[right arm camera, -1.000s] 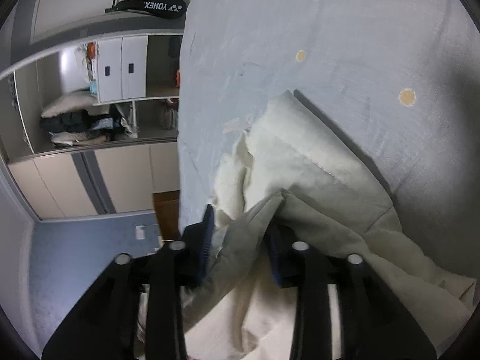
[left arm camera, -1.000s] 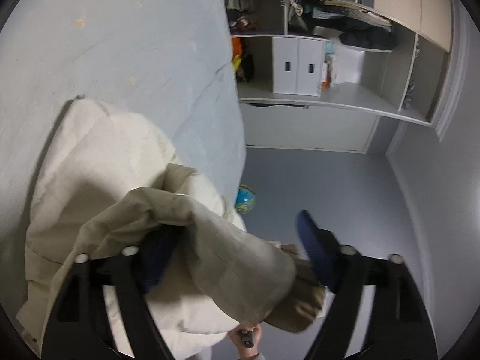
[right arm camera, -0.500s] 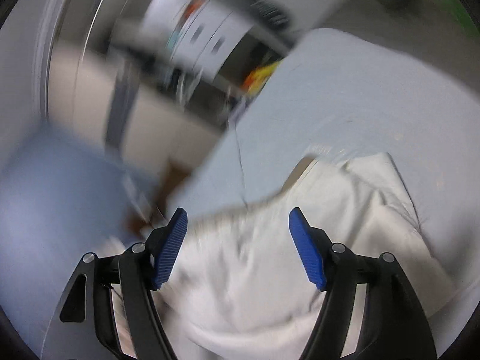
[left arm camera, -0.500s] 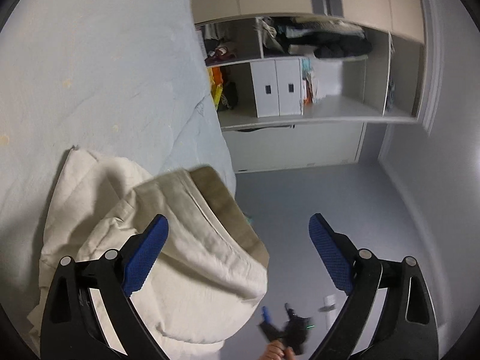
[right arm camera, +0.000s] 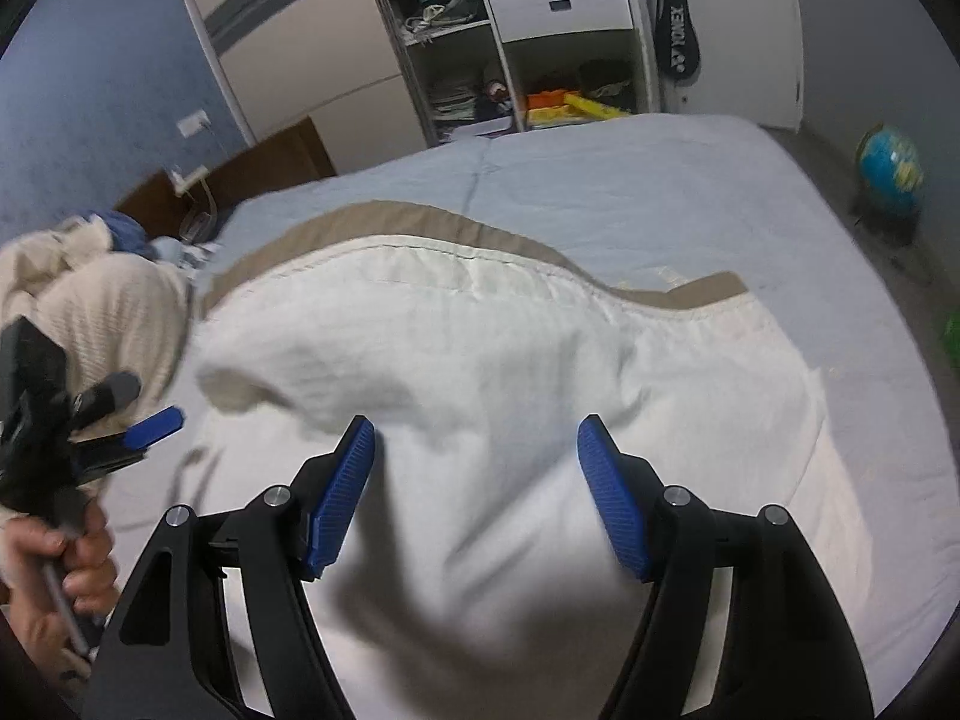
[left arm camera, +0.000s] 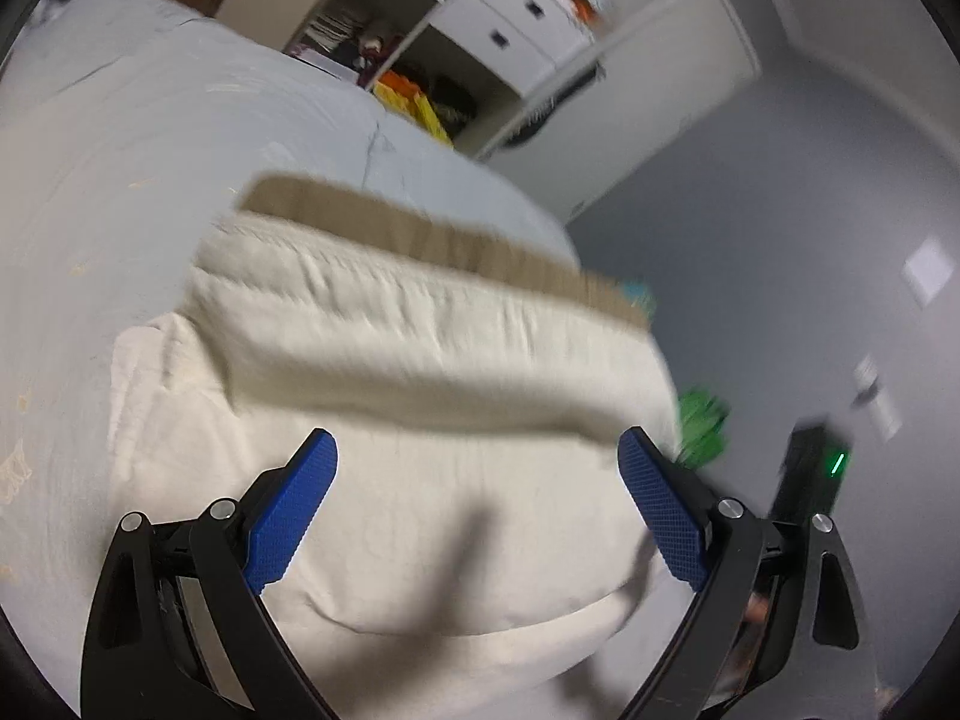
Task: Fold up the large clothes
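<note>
While both grippers hang above the bed [right arm camera: 600, 192], cream garment [right arm camera: 510, 360] spread flat below, left gripper [left arm camera: 477, 480] wide, empty, right gripper [right arm camera: 477, 462] just opened, empty.

Spread on the bed [right arm camera: 600, 180]: the garment [right arm camera: 510, 360], at centre. Piled at nine o'clock from it, more clothes [right arm camera: 90, 312]. Beyond the bed at twelve o'clock, open shelves [right arm camera: 540, 30]. On the floor at two o'clock, a globe [right arm camera: 891, 165].
</note>
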Tool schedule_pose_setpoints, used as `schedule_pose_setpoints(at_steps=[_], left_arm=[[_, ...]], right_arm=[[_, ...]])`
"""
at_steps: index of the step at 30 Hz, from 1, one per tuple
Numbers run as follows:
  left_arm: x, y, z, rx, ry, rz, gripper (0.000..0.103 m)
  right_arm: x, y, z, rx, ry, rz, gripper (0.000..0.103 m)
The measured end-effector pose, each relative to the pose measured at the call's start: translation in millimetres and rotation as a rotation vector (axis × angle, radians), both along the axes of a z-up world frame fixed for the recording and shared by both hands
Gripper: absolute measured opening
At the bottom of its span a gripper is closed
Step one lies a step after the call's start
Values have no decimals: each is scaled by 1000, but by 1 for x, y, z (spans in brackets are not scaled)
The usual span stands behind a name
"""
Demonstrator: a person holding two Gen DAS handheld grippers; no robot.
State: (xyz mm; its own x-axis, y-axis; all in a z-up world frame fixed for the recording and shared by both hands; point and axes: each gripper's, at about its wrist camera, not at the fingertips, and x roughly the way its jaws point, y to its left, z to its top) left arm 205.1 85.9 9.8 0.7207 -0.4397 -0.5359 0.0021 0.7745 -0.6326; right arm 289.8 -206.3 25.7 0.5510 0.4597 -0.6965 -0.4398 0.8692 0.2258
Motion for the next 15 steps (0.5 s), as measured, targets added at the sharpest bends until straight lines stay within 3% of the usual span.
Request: schedule_pose_setpoints(at_steps=[7,15], left_arm=[[17,-49,-29,327,101,-14,87],[30,-39,-61,361,215,7,86]], right_arm=[[23,24,-30,-118,-40,-1,73],[44,46,-66,-189,-22,-2,81]])
